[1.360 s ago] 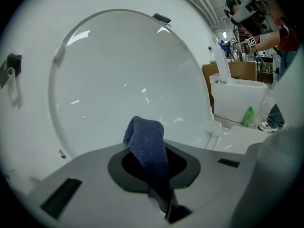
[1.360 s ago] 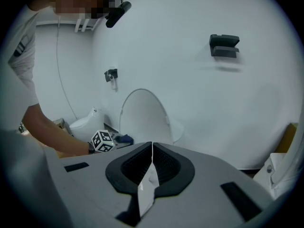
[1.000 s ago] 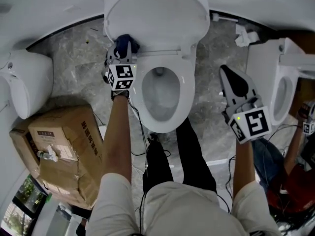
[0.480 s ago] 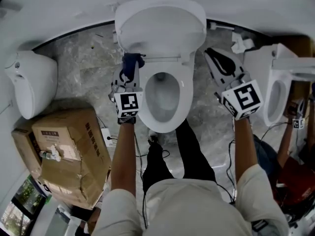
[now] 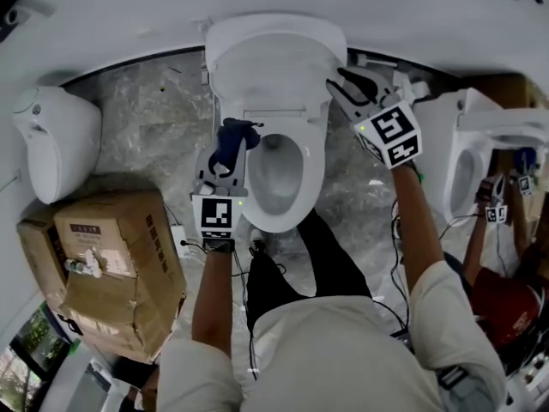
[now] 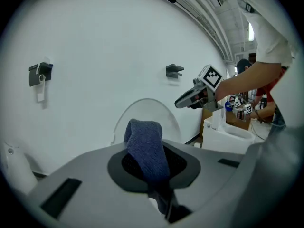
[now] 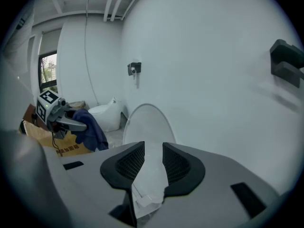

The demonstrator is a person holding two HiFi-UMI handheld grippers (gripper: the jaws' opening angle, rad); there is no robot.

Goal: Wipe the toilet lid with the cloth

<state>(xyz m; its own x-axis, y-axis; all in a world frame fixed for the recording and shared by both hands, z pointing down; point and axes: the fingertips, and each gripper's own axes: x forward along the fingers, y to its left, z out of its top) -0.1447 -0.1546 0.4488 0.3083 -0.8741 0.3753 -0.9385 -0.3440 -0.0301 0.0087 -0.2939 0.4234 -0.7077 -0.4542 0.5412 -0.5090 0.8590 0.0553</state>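
Left gripper (image 5: 223,166): hovering over the seat's left rim, its jaws pinching the blue cloth tight.
Cloth (image 5: 233,136): bunching up out of those jaws and hanging in the air, apart from the lid.
Toilet seat (image 5: 316,157): lying down, with the bowl open inside it.
Right gripper (image 5: 336,79): reaching in beside the lid's right edge; its jaws have just been opening and are standing apart, gripping nothing.
Toilet lid (image 5: 270,58): standing raised against the white wall.
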